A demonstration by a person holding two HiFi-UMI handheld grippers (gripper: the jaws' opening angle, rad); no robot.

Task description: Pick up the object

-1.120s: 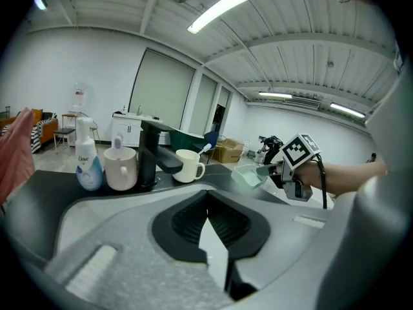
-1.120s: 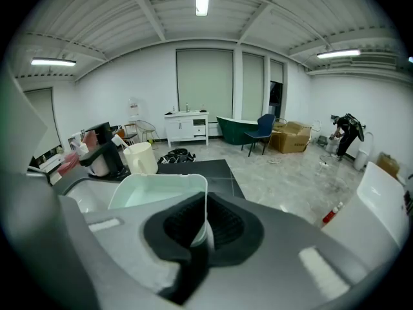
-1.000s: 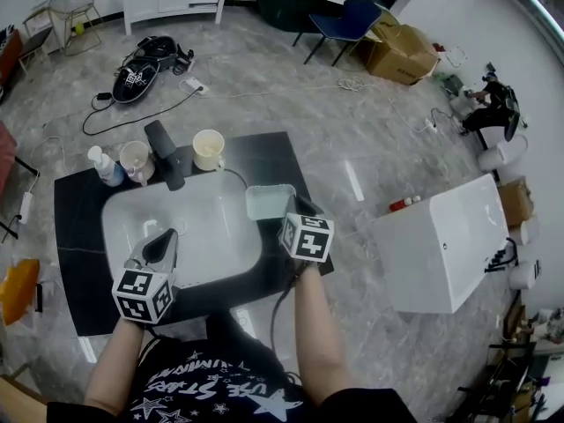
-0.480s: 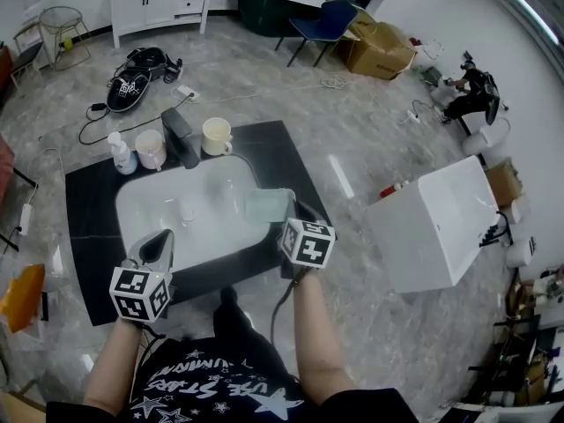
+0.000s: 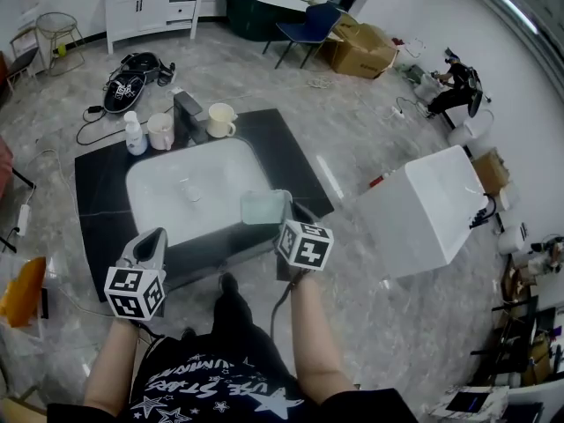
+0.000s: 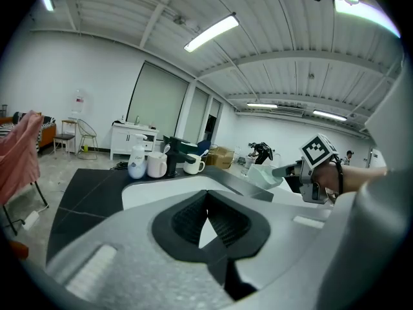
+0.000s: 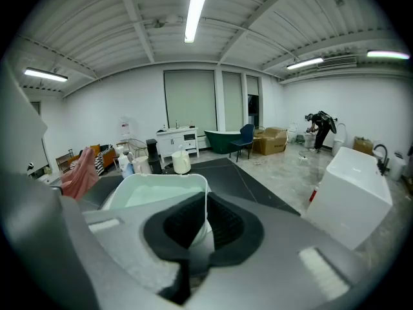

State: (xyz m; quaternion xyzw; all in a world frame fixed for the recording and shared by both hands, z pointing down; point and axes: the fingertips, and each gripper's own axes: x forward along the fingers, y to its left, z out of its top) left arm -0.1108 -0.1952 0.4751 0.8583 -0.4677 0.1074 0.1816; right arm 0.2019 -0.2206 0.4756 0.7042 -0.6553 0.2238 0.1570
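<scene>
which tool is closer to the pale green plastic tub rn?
Right. The right tool is shut on the near wall of the pale green plastic tub. The left tool is apart from it, off to its left, shut and empty.

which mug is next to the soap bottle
The white mug, between the soap bottle and the black tap; the cream mug stands on the tap's other side.

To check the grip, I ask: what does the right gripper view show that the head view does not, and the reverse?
Only the right gripper view: the right tool shut on the wall of the pale green tub. Only the head view: the left tool, apart from the tub. Both: the tub, the cream mug, the white box.
</scene>
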